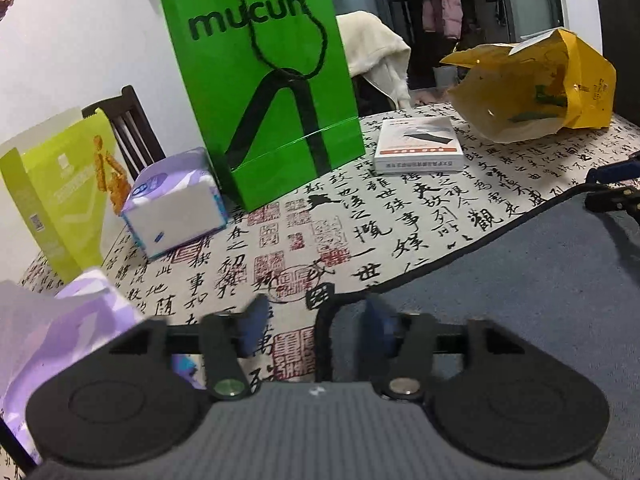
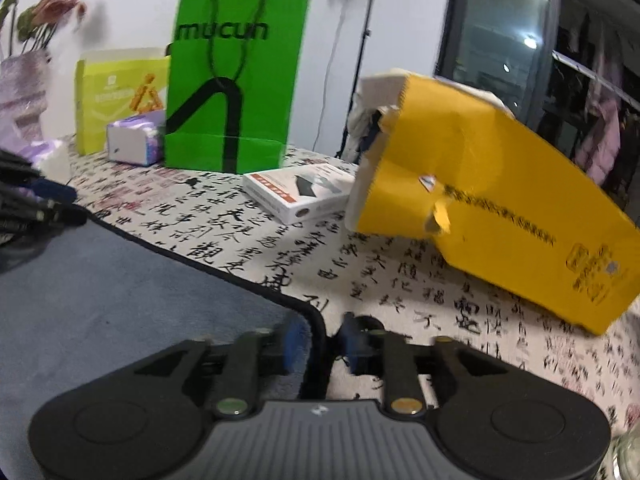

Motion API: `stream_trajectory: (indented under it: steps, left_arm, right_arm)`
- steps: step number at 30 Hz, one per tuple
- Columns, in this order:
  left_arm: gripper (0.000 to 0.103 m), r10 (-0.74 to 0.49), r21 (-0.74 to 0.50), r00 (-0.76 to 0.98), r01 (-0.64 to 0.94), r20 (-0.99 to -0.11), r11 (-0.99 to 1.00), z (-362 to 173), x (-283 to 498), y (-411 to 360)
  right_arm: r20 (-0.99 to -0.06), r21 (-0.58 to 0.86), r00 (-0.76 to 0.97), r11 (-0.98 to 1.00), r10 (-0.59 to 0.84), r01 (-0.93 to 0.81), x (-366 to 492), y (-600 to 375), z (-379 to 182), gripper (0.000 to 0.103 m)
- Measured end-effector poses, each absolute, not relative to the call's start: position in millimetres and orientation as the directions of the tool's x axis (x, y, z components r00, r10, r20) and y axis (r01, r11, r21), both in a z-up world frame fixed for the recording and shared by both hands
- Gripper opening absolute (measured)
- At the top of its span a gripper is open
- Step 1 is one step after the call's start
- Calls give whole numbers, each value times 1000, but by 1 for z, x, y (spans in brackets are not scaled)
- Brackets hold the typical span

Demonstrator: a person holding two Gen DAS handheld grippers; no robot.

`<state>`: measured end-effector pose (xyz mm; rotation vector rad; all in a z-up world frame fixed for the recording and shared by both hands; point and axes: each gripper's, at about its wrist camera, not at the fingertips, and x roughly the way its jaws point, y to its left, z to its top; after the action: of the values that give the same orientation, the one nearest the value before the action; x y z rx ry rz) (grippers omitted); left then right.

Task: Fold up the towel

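Note:
A grey-blue towel with dark piping lies flat on the calligraphy tablecloth. In the left wrist view the towel point(image 1: 500, 280) fills the lower right, and my left gripper point(image 1: 316, 320) stands open astride its near left corner. In the right wrist view the towel point(image 2: 120, 300) fills the lower left, and my right gripper point(image 2: 320, 340) stands open astride its near right corner, with the dark edge between the fingers. The other gripper shows at the towel's far edge in each view, the right one point(image 1: 612, 196) and the left one point(image 2: 40, 204).
A green paper bag point(image 1: 264, 92) stands at the back, with a tissue pack point(image 1: 176, 204), a lime box point(image 1: 56, 196) and a white box point(image 1: 420, 144) near it. A yellow paper bag point(image 2: 492, 200) lies on its side at the right. A purple pack point(image 1: 60, 332) is close left.

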<state>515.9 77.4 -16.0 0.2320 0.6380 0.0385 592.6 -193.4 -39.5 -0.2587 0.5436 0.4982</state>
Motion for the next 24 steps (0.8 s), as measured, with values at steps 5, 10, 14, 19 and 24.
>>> stream_trajectory:
  steps: [5, 10, 14, 19, 24]
  left_arm:
    - [86, 97, 174, 793, 12, -601, 985, -13, 516, 86]
    - [95, 90, 148, 792, 1, -604, 989, -10, 512, 87]
    - [97, 81, 144, 796, 8, -600, 990, -5, 505, 84]
    - [103, 83, 133, 803, -4, -590, 991, 2, 494, 82]
    - [103, 98, 104, 798, -44, -594, 994, 7, 482, 84]
  right_arm:
    - [-547, -63, 741, 863, 390, -501, 596, -199, -40, 63]
    - [-547, -62, 742, 865, 388, -498, 597, -198, -40, 69]
    - [-542, -61, 742, 863, 394, -502, 593, -199, -37, 70]
    - [-528, -64, 753, 865, 394, -498, 583, -201, -28, 75]
    - [-517, -60, 767, 878, 380, -474, 570, -205, -21, 90]
